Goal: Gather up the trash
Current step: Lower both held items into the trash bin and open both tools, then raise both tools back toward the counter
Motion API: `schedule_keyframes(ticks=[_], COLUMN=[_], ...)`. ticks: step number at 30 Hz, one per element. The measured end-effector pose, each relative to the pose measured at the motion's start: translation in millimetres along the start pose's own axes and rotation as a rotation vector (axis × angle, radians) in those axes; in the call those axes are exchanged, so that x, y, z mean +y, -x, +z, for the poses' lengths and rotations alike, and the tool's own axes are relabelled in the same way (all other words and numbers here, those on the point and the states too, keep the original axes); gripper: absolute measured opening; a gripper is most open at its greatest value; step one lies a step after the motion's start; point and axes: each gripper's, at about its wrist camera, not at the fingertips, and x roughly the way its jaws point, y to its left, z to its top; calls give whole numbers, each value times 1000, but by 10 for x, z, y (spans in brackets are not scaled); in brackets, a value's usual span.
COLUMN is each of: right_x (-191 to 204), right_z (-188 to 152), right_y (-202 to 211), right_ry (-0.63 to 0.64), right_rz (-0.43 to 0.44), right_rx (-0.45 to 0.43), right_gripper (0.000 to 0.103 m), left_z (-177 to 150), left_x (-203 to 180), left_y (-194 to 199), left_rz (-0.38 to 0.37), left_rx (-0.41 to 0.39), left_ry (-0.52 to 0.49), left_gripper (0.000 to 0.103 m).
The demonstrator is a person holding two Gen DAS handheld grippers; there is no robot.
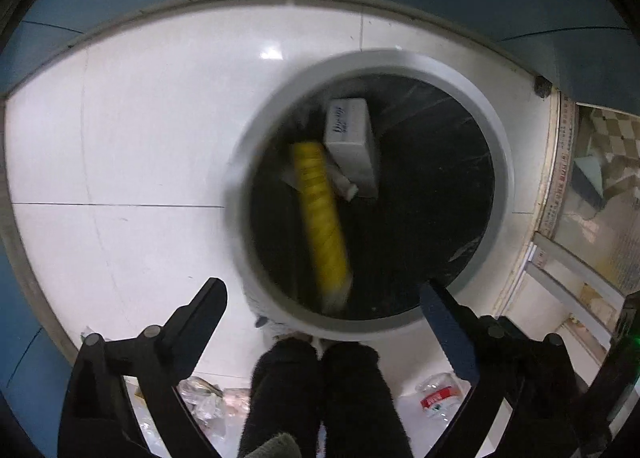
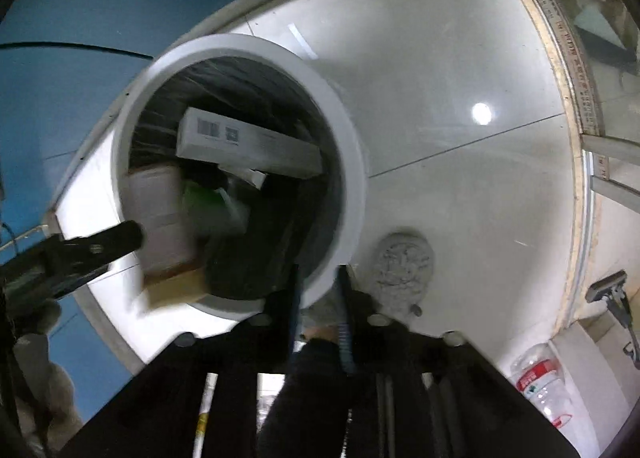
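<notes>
My left gripper (image 1: 322,300): jaws spread wide, empty, lower centre; yellow box (image 1: 320,218): blurred, inside the bin (image 1: 496,146), beside a white box (image 1: 352,138); my right gripper (image 2: 318,298): fingers near together, whether clenched I cannot tell; plastic bottle (image 2: 542,382): floor, lower right.

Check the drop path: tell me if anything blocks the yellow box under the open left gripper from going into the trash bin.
Nothing visible blocks it. The yellow box is blurred and already inside the bin's rim, ahead of the open left gripper. Below it lie only a white carton and the black liner.
</notes>
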Motion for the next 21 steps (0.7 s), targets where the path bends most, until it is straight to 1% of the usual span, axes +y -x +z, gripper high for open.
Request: schedule_keyframes(ticks=[1, 2, 3, 4, 5, 6, 7, 8, 10, 15, 21], right_x=[-5, -1, -5, 6, 22, 37, 49, 78, 155, 260, 341], right_z=[-23, -48, -58, -88, -104, -125, -139, -152, -203, -341, -665], right_y=[27, 64, 93, 155, 201, 264, 320, 373, 544, 938, 1656], right_ry=[2, 9, 17, 27, 31, 40, 46, 56, 90, 128, 172], right_rz=[-7, -23, -35, -45, -47, -46, -51, -64, -90, -94, -121], right_rx=[-5, -11, -18, -33, -40, -51, -60, -77, -118, -167, -230], right_gripper=[41, 51, 58, 63, 77, 93, 99, 103, 103, 103, 103], left_z=[-43, -74, -109, -142, -213, -243, -287, -342, -461, -721, -1046], left_x=[8, 20, 42, 62, 58, 57, 52, 49, 49, 62, -22], left_y=[74, 141, 199, 242, 349, 398, 470, 553, 727, 1130, 1649], left_rz=[10, 20, 33, 46, 77, 98, 121, 141, 162, 173, 167], left_rx=[-17, -30, -41, -53, -78, -97, -117, -137, -172, -222, -256], left_ry=[-3, -5, -8, -12, -22, -31, -42, -48, -50, -50, -49], left_gripper=[99, 99, 99, 99, 99, 99, 99, 99, 99, 99, 99])
